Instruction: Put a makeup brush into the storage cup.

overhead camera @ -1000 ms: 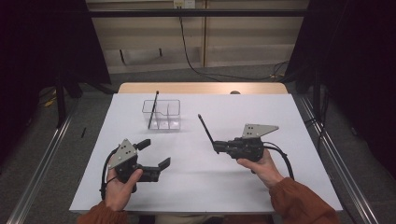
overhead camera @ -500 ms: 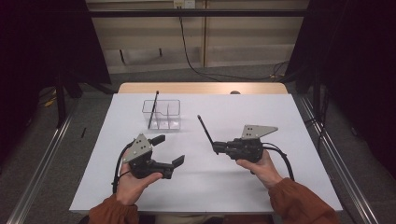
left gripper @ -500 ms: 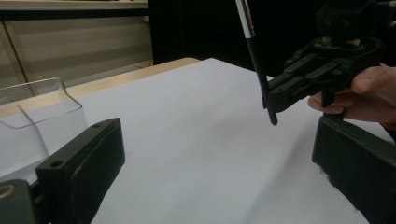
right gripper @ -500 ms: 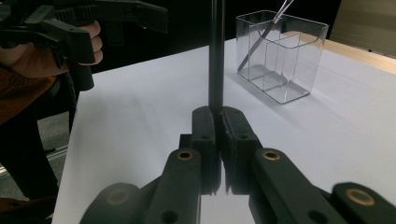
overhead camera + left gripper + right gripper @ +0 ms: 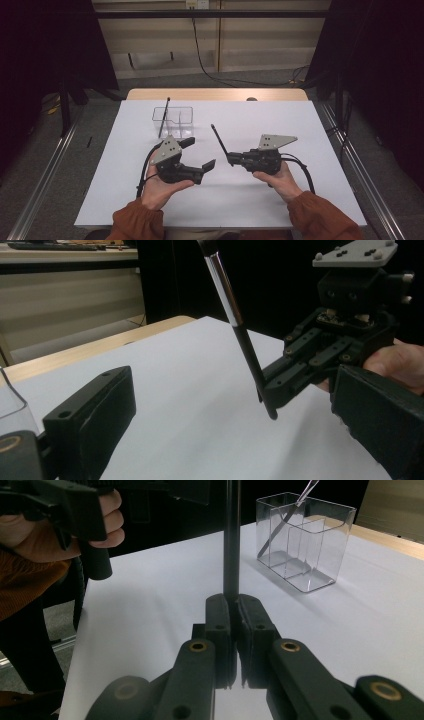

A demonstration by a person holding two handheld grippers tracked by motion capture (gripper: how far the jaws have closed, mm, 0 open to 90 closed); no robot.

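Black and slim, the brush [image 5: 219,139] sits pinched low on its handle between my right tongs [image 5: 231,159], jaws pressed tight on it, tip slanting up toward the clear box [image 5: 173,121]. Over the last second my left tongs [image 5: 199,154] have swung in from the left to just short of that box, beside the brush, jaws spread wide and empty. I judge a handover is near. A second brush [image 5: 163,117] leans in the box.
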